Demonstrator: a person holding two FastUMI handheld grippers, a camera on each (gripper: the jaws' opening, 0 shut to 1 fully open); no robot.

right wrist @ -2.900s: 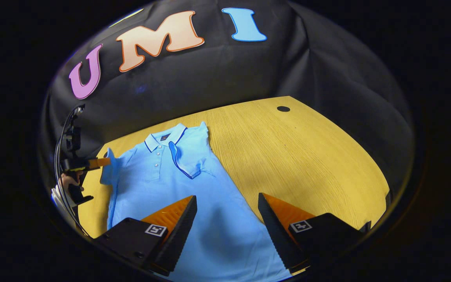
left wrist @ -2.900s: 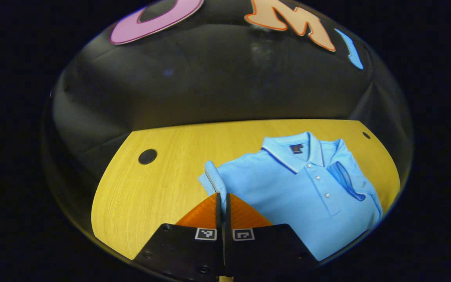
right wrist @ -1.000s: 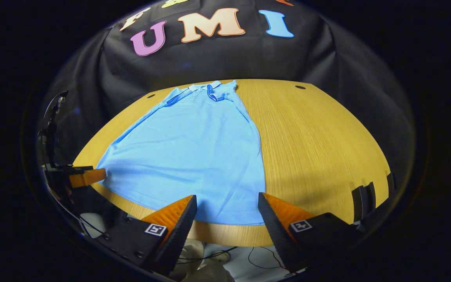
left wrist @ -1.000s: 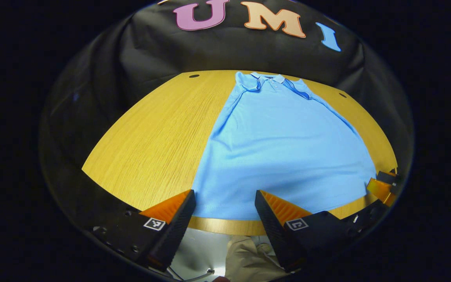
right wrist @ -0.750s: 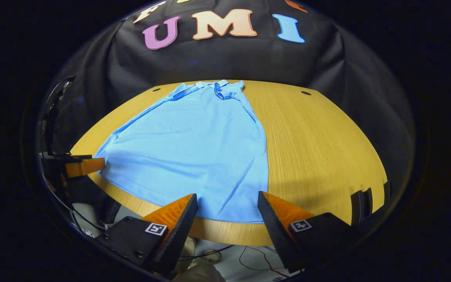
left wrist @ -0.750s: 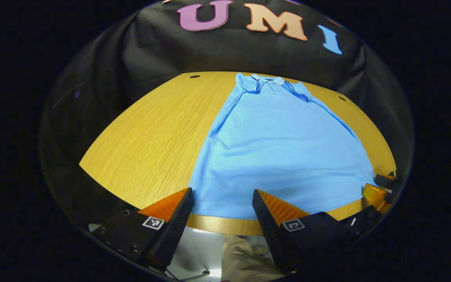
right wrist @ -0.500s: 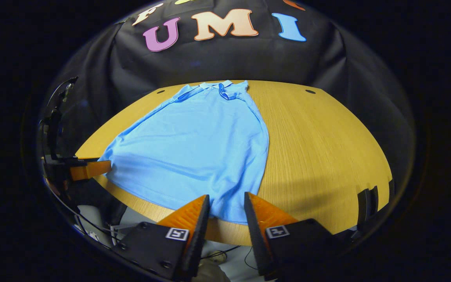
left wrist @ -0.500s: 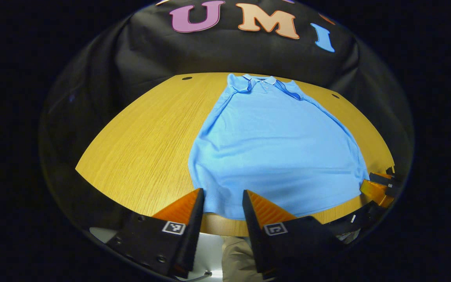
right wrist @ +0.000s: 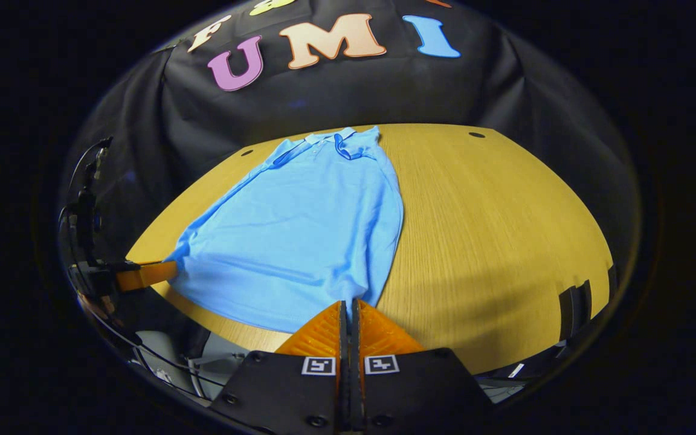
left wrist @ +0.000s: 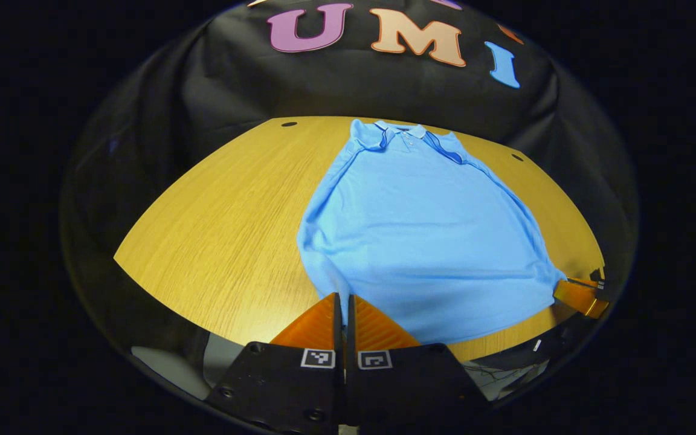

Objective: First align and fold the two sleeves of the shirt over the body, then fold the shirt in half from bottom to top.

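the blue shirt (left wrist: 426,229) is lying flat along the table (left wrist: 227,223), collar at the far end by the booth wall, hem at the near edge. both sleeves are lying folded in over the body beside the collar, so the first part looks done. the left tongs (left wrist: 341,302) are pinching shut on the hem's left corner, and the right tongs (right wrist: 348,308) are closing tight on the hem's right corner, the cloth bunching slightly at each grip. what is left, by my reading, is carrying the hem up to the collar to halve the shirt.
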